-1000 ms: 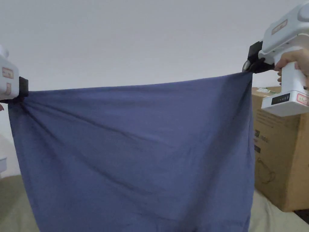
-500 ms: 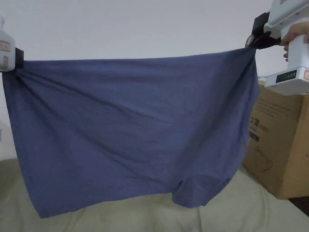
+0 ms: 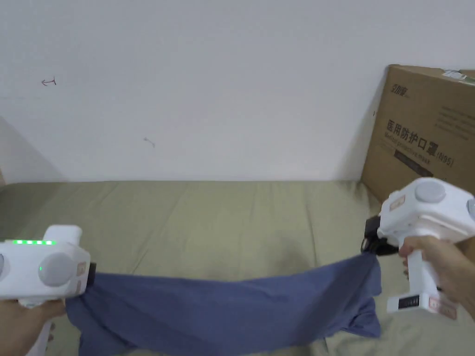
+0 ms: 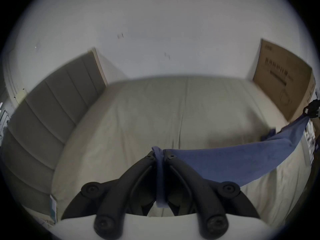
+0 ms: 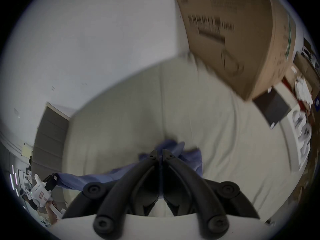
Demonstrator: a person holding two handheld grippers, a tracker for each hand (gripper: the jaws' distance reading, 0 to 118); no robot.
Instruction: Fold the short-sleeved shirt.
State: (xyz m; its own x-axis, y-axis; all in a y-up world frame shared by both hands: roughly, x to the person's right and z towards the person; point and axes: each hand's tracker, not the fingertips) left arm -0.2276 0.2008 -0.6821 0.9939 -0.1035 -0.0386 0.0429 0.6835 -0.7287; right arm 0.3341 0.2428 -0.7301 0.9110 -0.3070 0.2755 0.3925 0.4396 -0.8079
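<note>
At the left of the head view, a hand holds the white left gripper low over the bed, a row of green lights lit along its top. In the left gripper view its two black jaws are closed together with a strip of blue cloth pinched between them, both jaws pressing on it, so this gripper is clamped on one corner of the short-sleeved shirt. From there the blue shirt runs rightward as a long, sagging band just above the olive-green sheet, its lower edge bunched and seeming to touch the bed toward the bottom of the picture. Behind it stands a plain white wall with a few small marks. At its right end the shirt rises to the right gripper, held by the person's other hand; in the right gripper view the jaws are drawn tight together with blue fabric gathered around and beyond their tips, so it too is gripping the shirt. A fold of the cloth hangs below this gripper and rests on the sheet. Farthest right, a brown cardboard box stands on the bed against the wall.
</note>
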